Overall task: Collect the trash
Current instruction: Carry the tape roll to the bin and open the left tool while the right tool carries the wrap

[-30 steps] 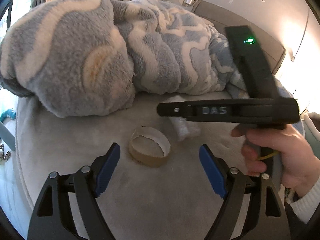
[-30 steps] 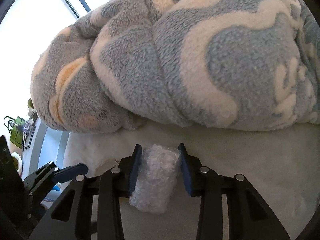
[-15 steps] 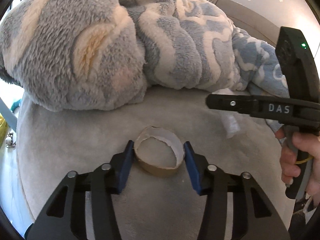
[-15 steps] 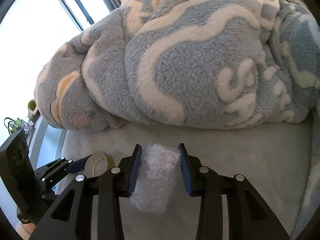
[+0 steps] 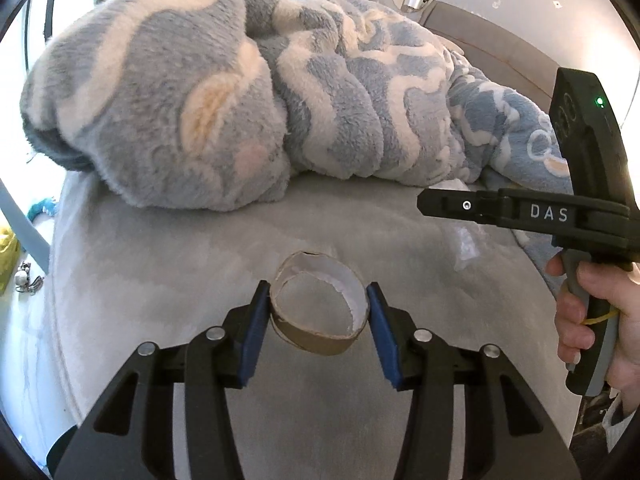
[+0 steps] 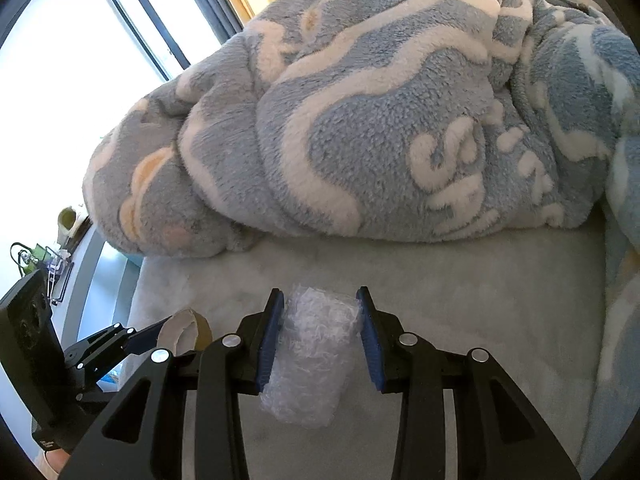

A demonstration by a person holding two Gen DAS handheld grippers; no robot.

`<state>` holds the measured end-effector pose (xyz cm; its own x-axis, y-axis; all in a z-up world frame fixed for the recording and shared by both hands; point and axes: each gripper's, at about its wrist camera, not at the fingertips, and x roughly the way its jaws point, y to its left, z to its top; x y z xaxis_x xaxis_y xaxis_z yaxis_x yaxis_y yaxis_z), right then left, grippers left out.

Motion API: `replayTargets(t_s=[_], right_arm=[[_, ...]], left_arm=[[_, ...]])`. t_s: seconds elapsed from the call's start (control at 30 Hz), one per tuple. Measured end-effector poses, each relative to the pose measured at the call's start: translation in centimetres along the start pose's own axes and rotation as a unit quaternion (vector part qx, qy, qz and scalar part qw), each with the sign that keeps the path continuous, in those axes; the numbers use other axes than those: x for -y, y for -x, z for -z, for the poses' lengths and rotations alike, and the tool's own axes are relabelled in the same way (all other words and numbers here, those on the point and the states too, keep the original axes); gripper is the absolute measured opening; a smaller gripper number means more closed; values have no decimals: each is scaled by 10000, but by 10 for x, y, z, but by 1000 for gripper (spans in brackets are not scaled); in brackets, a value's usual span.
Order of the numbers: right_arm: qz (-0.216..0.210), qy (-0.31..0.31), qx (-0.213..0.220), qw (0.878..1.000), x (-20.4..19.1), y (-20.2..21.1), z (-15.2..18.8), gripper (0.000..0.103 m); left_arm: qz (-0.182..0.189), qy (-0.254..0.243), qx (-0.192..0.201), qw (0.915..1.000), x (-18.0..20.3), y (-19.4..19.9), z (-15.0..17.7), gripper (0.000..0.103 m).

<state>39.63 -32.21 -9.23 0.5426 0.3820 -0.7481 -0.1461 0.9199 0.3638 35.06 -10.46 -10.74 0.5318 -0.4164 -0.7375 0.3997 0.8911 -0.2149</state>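
Both grip: left hand-held gripper [image 5: 318, 312] pinches cardboard ring [image 5: 318, 320], right hand-held gripper [image 6: 319, 334] bubble wrap [image 6: 310, 356].

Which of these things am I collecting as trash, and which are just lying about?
Trash:
cardboard ring, clamped in the left gripper
bubble wrap, clamped in the right gripper

Lying about:
fleece blanket
grey bed cover

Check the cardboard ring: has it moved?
Yes. The cardboard ring is up off the bed, clamped in the left gripper; it lay loose there before.
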Motion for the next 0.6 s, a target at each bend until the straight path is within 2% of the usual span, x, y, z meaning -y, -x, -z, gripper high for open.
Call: replayTargets(t_s=[0.3,0.6], right_arm=[[-66,71,57,9999,-22,27,25,38],[-118,210,113,9996,-67,46,57,38]], left_arm=[[-122,111,122,9998,-3,41,23,51],[-318,140,106,9993,-5,85,63,51]])
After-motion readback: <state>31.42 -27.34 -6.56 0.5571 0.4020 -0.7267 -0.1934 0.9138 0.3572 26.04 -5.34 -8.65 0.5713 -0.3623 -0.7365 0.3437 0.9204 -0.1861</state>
